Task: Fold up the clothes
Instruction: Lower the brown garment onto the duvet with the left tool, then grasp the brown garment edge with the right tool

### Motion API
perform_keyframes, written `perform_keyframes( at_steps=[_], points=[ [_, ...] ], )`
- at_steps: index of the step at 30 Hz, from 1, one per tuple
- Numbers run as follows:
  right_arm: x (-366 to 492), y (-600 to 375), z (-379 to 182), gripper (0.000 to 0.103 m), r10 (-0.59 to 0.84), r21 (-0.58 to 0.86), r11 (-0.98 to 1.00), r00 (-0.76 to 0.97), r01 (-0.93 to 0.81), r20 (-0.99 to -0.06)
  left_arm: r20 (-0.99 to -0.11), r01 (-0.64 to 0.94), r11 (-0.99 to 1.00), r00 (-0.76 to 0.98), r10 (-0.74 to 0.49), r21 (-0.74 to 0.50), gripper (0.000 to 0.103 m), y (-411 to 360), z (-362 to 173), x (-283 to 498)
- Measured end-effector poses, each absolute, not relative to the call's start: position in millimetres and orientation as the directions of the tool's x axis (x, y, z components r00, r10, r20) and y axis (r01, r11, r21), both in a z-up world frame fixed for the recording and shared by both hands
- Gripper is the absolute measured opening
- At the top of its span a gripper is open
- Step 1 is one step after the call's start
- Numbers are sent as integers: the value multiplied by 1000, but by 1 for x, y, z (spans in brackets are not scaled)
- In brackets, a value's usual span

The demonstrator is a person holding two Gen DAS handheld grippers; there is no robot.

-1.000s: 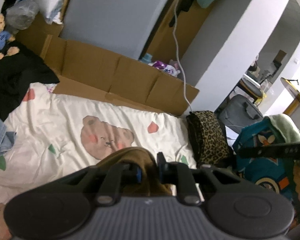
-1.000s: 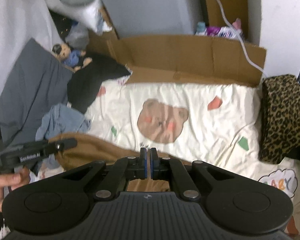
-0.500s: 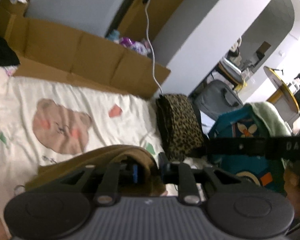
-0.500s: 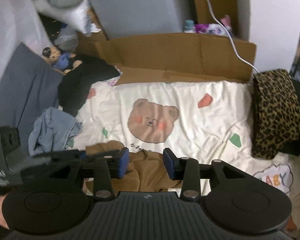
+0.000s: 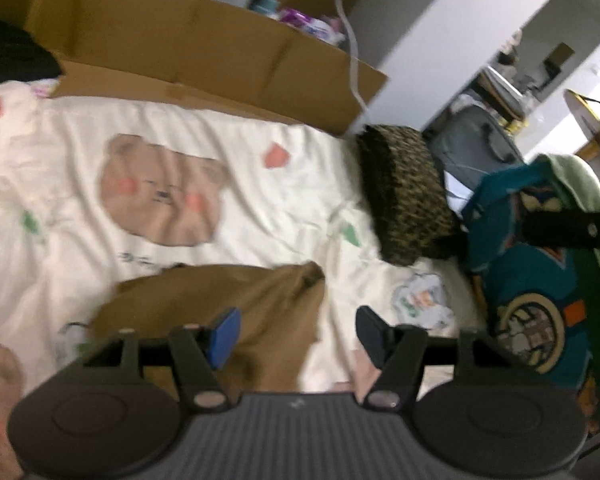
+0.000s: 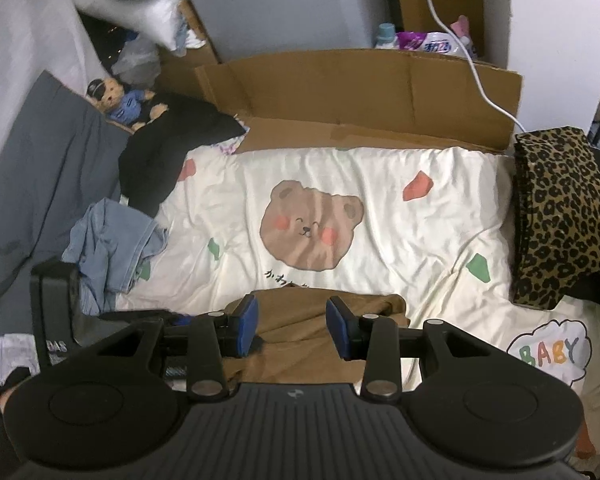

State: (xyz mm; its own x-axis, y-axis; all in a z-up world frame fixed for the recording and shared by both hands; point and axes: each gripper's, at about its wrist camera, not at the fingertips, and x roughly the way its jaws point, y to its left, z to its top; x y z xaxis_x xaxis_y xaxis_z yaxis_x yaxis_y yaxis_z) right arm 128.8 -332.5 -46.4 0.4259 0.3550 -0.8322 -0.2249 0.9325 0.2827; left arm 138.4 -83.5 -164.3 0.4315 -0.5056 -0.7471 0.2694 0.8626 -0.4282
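Both jaws gape wide, empty: left gripper (image 5: 296,330) and right gripper (image 6: 292,324) hover over the brown garment (image 6: 308,320), bottom centre. It lies bunched on the blanket (image 6: 400,240); mid-fold, I'd judge, and a fresh edge grip comes next.

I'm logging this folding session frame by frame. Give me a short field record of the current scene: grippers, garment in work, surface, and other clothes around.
left gripper: open, holding nothing
right gripper: open, holding nothing
garment in work: brown garment, lying on the bed just ahead of both grippers
surface: cream bear-print blanket
folded pile: leopard-print garment at the blanket's right edge
unfolded: light blue garment and black garment at the left edge
backdrop: cardboard sheet behind the blanket
other: teddy bear at back left
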Motion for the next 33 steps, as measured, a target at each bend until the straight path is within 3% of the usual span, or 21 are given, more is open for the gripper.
perform_keyframes(
  at_steps=[8,21,33],
  points=[
    [124,-299,-77,45,374,226,894,368,-387,-851,-758,205,903,491,-429,-378,66,-39,-159,128],
    [116,-243,-127,45,381,139,767,270,-626,-884,-730,133,908,554,-400,-397,60,1,-159,95],
    [103,-178,-185,43,358,-16,520,235,-854,-904,-740,34,942,609,-284,-333,60,60,-172,75]
  ],
)
